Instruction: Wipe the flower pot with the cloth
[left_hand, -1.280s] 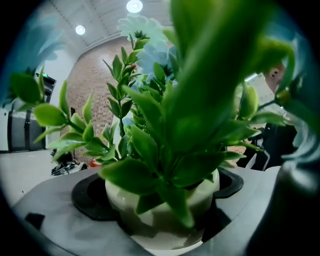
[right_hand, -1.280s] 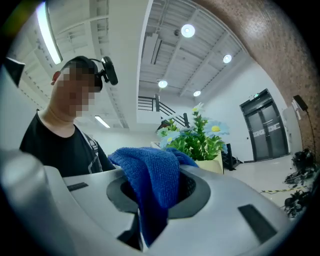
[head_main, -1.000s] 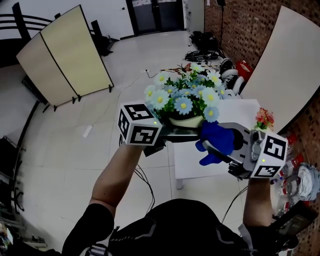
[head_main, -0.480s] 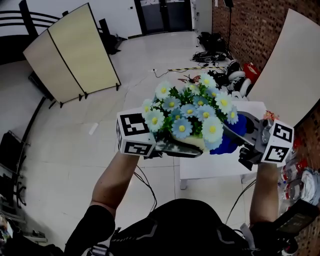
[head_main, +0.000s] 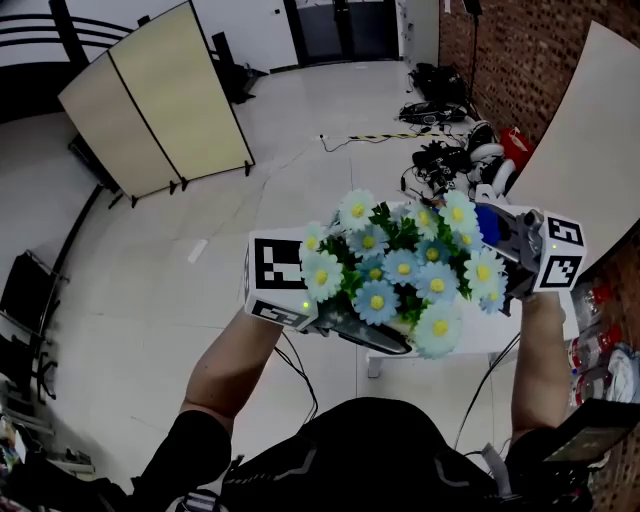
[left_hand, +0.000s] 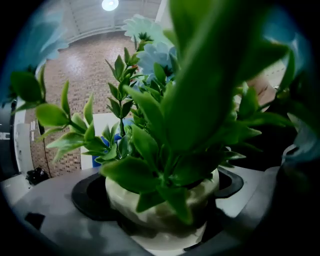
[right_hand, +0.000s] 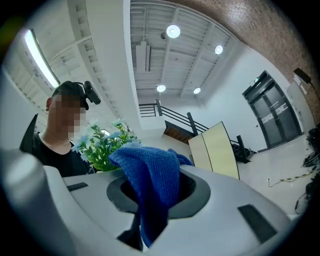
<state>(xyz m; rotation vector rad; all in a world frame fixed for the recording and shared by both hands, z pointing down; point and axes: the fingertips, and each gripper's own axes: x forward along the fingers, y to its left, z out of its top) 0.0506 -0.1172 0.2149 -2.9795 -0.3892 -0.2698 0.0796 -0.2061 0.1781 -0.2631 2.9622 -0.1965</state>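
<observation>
In the centre of the head view, the left gripper (head_main: 365, 338) holds up blue-and-white artificial daisies (head_main: 400, 270). Only its own view shows the jaws pinching the cream round ceramic flower pot (left_hand: 160, 215). At right, the right gripper (head_main: 505, 240) has its jaws clamped on the blue knitted cloth (right_hand: 150, 180), just beside the blooms.

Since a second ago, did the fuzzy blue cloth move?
Yes. The fuzzy blue cloth in the right tool went from the white table's near edge toward its far side.

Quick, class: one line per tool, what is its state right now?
Left tool: closed on the flower pot.
Right tool: closed on the blue cloth.
</observation>
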